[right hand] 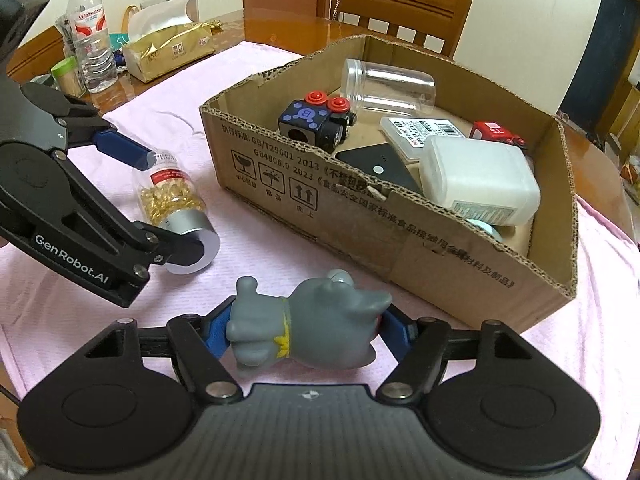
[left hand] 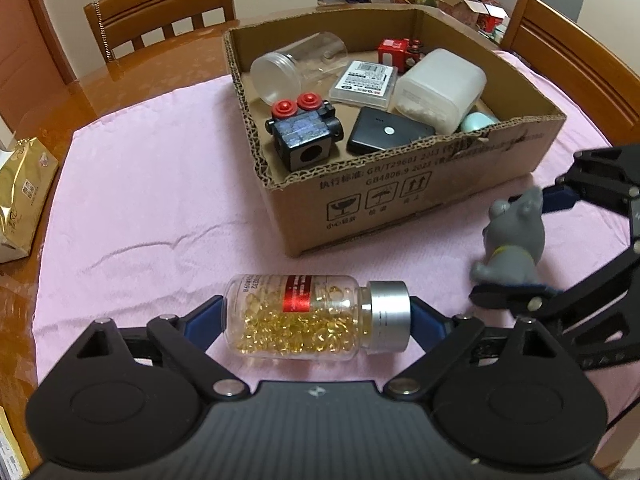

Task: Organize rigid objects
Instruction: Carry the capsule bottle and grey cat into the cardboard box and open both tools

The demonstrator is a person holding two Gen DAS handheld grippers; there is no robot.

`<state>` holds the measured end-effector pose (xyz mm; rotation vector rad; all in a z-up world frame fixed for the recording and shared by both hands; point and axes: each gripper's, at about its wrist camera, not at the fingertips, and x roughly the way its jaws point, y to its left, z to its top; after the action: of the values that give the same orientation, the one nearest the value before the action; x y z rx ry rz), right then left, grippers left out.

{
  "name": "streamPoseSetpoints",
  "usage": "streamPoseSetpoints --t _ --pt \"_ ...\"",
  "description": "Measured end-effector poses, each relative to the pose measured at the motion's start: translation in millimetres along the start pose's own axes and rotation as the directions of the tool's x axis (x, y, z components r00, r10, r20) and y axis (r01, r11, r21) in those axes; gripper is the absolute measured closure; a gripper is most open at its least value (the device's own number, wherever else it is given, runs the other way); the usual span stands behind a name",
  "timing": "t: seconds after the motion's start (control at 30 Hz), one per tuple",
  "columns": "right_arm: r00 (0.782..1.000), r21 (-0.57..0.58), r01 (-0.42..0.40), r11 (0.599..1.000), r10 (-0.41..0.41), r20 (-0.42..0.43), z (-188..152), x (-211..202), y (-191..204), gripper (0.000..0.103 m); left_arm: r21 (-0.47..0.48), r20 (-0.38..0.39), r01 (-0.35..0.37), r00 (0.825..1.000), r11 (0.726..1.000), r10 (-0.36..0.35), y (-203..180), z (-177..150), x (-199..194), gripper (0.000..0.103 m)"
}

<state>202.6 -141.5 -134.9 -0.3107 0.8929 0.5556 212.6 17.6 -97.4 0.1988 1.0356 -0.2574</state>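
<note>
A clear bottle of golden capsules (left hand: 304,320) with a silver cap lies on its side on the pink cloth. My left gripper (left hand: 316,312) is shut on it, one blue pad on the base and one on the cap. The right wrist view shows the same bottle (right hand: 172,192) inside the left gripper (right hand: 164,204). A grey rubber animal toy (right hand: 320,328) lies sideways between the blue pads of my right gripper (right hand: 306,326), which press on its feet and head. From the left wrist, the toy (left hand: 516,236) and right gripper (left hand: 528,248) sit at the right. Both are just in front of the cardboard box (left hand: 400,184).
The box (right hand: 320,200) holds a clear jar (left hand: 296,68), a black block with red knobs (left hand: 304,132), a power bank (left hand: 384,134), a white container (left hand: 440,88), a flat labelled case and a red toy. A gold packet (left hand: 24,196) and water bottle (right hand: 90,40) stand off the cloth; wooden chairs ring the table.
</note>
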Motion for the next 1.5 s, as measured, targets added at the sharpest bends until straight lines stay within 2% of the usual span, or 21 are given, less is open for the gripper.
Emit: streamPoseSetpoints --t 0.33,0.5,0.63,0.8,1.0,1.17,1.23,1.3,1.37,1.5 --pt "0.999 0.011 -0.028 1.0 0.028 0.017 20.1 -45.0 -16.0 0.026 0.1 0.02 0.06 0.998 0.993 -0.062 0.0 15.6 -46.9 0.01" --pt "0.996 -0.023 -0.018 1.0 0.02 0.083 37.7 -72.9 -23.1 0.026 0.143 0.049 0.067 0.996 0.987 -0.075 2.3 32.4 -68.1 0.01" --pt "0.99 -0.021 0.007 1.0 -0.004 0.138 57.6 -79.7 -32.2 0.026 0.154 0.075 0.061 0.994 0.986 -0.073 5.0 47.5 -75.7 0.01" --pt "0.986 -0.006 0.024 1.0 -0.023 0.163 82.3 -67.2 -40.5 0.026 0.148 0.11 0.045 0.992 0.988 -0.062 13.4 71.6 -79.4 0.01" --pt "0.995 0.028 0.005 1.0 -0.008 0.101 92.1 -26.4 -43.9 0.026 0.138 0.138 0.003 0.99 0.99 -0.022 21.3 98.5 -70.1 0.01" --pt "0.998 0.042 -0.001 0.999 -0.001 0.066 87.4 -5.0 -41.2 0.025 0.138 0.147 0.014 0.989 0.99 -0.035 21.4 118.5 -57.4 0.01" --pt "0.997 0.052 -0.011 0.999 0.007 0.075 86.8 -4.2 -42.6 0.021 0.143 0.147 0.02 0.988 0.99 -0.041 19.1 125.5 -52.5 0.01" --pt "0.996 0.071 -0.03 0.997 0.024 0.083 86.1 -6.0 -46.0 0.006 0.155 0.154 0.027 0.987 0.988 -0.051 15.6 132.4 -48.2 0.01" --pt "0.994 0.081 -0.028 0.996 0.019 0.105 82.5 -11.6 -47.6 0.001 0.167 0.161 0.035 0.985 0.985 -0.062 9.8 140.8 -43.3 0.01" --pt "0.993 0.107 -0.01 0.994 -0.003 0.121 76.1 -24.6 -50.6 0.0 0.174 0.167 0.06 0.982 0.983 -0.089 -3.1 159.6 -29.0 0.01"
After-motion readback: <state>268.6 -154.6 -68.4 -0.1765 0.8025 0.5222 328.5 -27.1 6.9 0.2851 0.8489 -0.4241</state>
